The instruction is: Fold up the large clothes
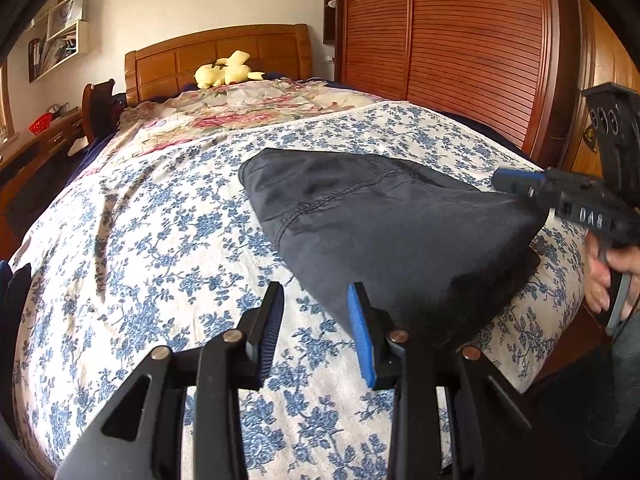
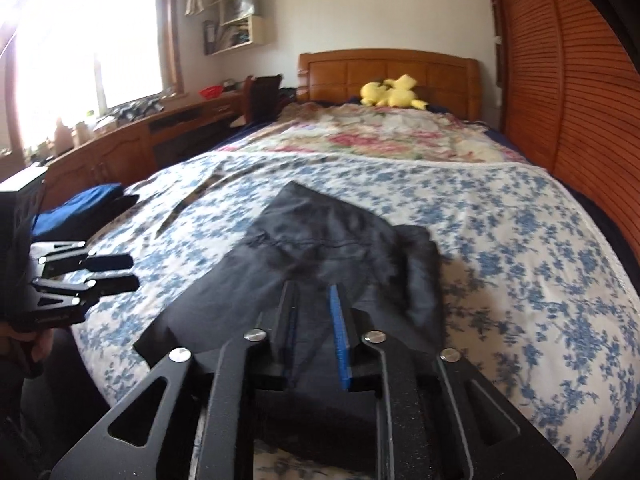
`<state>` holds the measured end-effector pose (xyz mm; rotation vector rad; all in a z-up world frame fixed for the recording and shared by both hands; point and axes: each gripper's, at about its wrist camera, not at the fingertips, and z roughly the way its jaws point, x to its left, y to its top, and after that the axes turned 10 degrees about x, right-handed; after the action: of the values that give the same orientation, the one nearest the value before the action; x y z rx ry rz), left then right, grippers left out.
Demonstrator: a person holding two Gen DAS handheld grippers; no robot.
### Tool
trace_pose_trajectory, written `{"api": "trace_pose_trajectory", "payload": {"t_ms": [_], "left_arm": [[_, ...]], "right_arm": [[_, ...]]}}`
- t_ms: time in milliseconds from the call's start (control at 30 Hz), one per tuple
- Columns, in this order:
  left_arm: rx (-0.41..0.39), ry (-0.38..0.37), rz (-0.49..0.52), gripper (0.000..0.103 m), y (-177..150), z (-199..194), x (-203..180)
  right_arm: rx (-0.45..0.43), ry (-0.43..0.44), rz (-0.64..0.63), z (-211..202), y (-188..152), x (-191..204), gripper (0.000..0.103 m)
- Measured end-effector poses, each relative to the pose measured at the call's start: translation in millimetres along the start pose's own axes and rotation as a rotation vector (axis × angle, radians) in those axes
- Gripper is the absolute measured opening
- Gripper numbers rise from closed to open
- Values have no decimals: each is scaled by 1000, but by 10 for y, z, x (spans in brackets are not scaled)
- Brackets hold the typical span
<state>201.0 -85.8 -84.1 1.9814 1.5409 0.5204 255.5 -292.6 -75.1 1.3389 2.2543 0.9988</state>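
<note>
Dark garment [image 1: 384,232], partly folded, on the blue-flowered bedspread [image 1: 140,240] toward the near right part of the bed, its long axis running from the near edge away toward the headboard [image 1: 218,54]. The right gripper [image 2: 316,320] is closed on the garment's near right corner, lifting it off the bedspread into a peak. The left gripper [image 1: 316,324] hangs with its fingers apart and holding nothing, just left of the garment's near left edge, which lies to its right. The right hand is thus the engaged one; the coming fold likely carries the lifted corner across or away over the cloth.
</note>
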Motion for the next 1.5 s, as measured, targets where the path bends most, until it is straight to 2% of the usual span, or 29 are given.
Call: {"api": "trace_pose_trajectory", "payload": {"t_ms": [133,200,267,367,433,500,700,1033,1400,1500], "left_arm": [[8,1,-16,31,-36,38,89],[10,1,-24,31,-52,47,122],[12,1,-26,31,-76,50,143],[16,2,-21,31,-102,60,163],[24,-8,-21,31,-94,96,176],[24,-15,-24,31,-71,136,189],[39,-28,-14,33,98,338,201],[73,-86,-24,38,681,917,366],[181,-33,-13,43,1104,1722,589],[198,-35,-17,50,1193,1943,632]], "right_arm": [[37,38,-31,154,-7,200,39],[71,38,-54,235,-44,254,41],[120,-2,-53,326,-113,202,42],[227,-48,18,548,-293,-45,43],[256,-11,46,649,-399,-170,43],[253,8,60,631,-428,-218,43],[235,-29,38,537,-443,-164,44],[204,-73,69,412,-472,-336,46],[213,-90,66,464,-492,-395,46],[214,-91,62,479,-493,-388,46]]}}
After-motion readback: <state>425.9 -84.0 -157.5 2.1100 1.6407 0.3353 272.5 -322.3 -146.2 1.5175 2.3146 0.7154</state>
